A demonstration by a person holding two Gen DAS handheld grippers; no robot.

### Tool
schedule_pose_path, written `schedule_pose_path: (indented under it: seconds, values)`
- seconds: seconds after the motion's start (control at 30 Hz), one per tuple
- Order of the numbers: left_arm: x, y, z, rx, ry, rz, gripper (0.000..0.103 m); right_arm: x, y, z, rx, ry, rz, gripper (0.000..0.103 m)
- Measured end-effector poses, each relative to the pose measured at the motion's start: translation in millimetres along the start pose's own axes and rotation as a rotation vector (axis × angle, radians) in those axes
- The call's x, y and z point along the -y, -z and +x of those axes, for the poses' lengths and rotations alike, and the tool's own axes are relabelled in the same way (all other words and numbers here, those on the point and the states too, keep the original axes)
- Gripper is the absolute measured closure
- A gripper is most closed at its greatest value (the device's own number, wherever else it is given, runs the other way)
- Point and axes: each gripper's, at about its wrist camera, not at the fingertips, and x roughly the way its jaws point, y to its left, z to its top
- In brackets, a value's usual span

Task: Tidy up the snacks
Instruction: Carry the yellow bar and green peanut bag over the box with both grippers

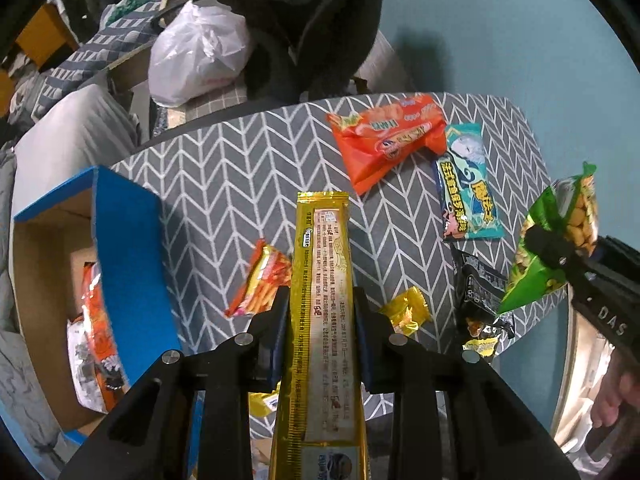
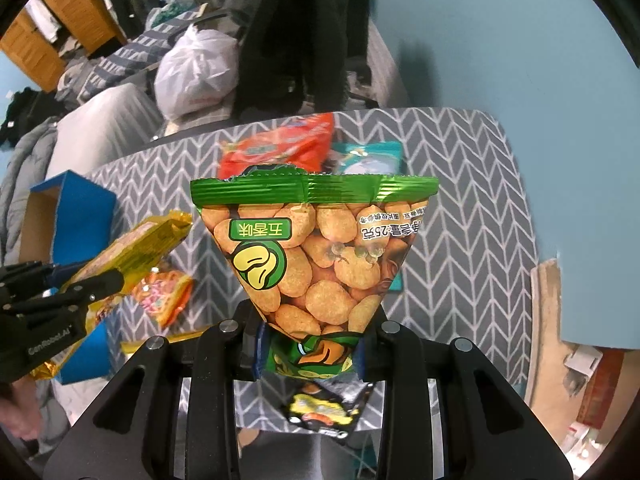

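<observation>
— Over the table point(image 1: 224, 168), left view: what's held?
— The left gripper point(image 1: 322, 332) clamps a long gold packet point(image 1: 322, 280) mid-length, above the patterned cloth beside the blue box point(image 1: 128, 248). Light, crinkly, probably slippery.
— Right view?
— The right gripper point(image 2: 308, 354) pinches the green peanut bag point(image 2: 316, 252) at its narrow end; soft, likely to sag.

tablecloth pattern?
Grey tablecloth with white chevron, herringbone-like lines; clearest in the left wrist view.
</observation>
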Motion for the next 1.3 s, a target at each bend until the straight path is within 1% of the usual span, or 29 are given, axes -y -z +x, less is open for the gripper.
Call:
schedule_pose_path:
  seconds: [0.33,0.5,0.9,1.03,1.3]
  values:
    - [-45,13,-40,0.065,0.006,-0.087,0.074,-47,-4,-9,0.017,-0.041,-0.064,0.073]
    - [-71,23,-59,0.093,-0.008,-0.129,0.074,-73,-7,-12,0.024,-0.061,-0.102,0.073]
    - [-133,45,-100,0.162,-0.003,-0.249,0.074,-146,-11,-14,0.033,-0.128,-0.216,0.073]
    - [-154,54,-107,0.180,-0.011,-0.290,0.074,-174,-10,-14,0.030,-0.152,-0.261,0.073]
    - [-199,75,-109,0.184,-0.030,-0.368,0.074,-233,-11,-11,0.022,-0.202,-0.358,0.073]
